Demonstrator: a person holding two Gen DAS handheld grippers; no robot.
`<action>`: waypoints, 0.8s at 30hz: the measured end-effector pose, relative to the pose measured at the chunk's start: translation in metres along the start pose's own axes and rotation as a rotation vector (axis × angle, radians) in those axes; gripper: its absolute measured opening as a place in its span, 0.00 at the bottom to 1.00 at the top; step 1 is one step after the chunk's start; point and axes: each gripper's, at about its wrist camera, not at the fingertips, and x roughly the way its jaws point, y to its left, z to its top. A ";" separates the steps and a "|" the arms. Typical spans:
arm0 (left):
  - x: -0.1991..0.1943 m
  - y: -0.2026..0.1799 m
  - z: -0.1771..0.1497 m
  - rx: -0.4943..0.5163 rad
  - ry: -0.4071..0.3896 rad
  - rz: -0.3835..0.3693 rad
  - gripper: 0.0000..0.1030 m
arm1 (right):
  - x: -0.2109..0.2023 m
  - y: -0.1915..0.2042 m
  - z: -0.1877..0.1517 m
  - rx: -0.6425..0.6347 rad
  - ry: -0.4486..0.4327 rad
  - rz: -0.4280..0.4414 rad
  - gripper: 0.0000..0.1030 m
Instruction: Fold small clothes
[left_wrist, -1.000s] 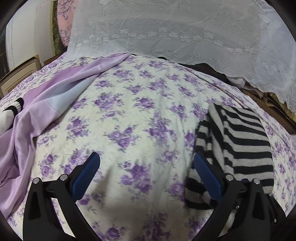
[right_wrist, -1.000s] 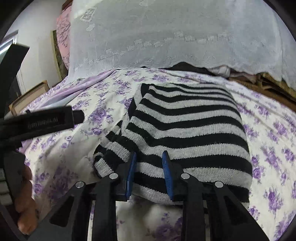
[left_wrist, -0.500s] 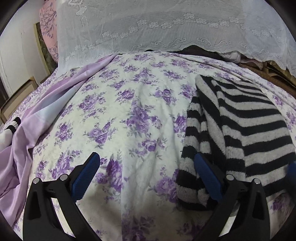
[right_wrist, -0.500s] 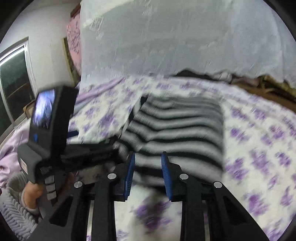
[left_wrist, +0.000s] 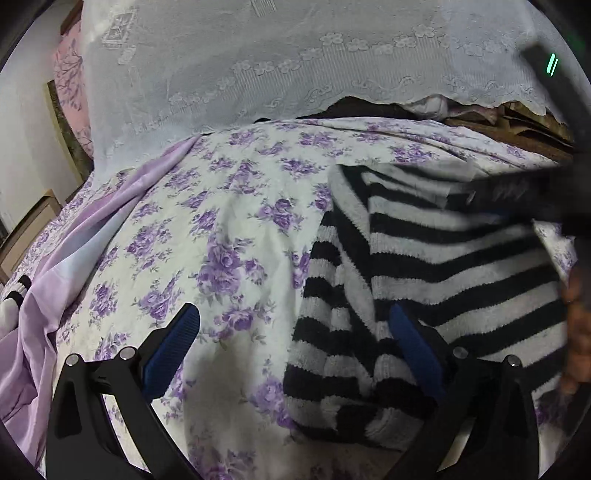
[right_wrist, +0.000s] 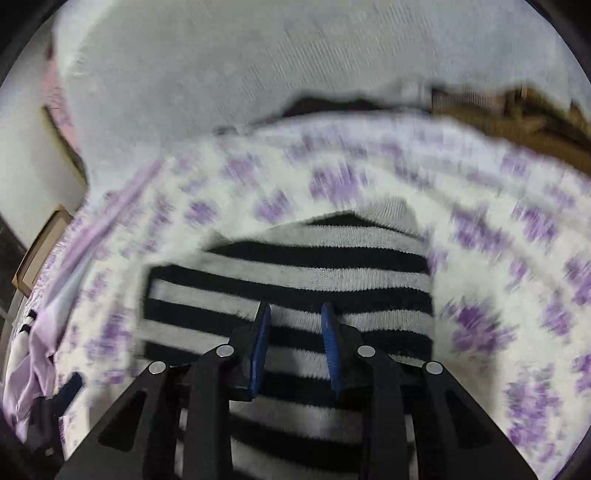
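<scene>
A black-and-grey striped knitted garment (left_wrist: 443, 258) is spread on the floral bedsheet (left_wrist: 221, 229) of a bed, to the right of a lilac cloth (left_wrist: 55, 258). The left hand-held gripper (left_wrist: 295, 332) is held released, its right finger over the garment's left edge. The right hand-held gripper (right_wrist: 295, 332) is seen narrowly parted with striped fabric between its fingers; whether the fabric is pinched cannot be told.

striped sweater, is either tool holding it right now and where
The right tool pinches the striped sweater at its near folded edge. The left tool is open, holding nothing.
</scene>
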 end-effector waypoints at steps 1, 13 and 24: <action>0.004 0.001 0.000 -0.007 0.008 -0.015 0.96 | 0.006 -0.005 -0.002 0.012 -0.006 0.007 0.26; 0.016 0.023 0.000 -0.118 0.078 -0.133 0.96 | -0.096 0.001 -0.074 -0.108 -0.241 0.001 0.32; 0.007 0.011 -0.002 -0.062 0.021 -0.065 0.96 | -0.090 -0.004 -0.113 -0.154 -0.234 -0.043 0.40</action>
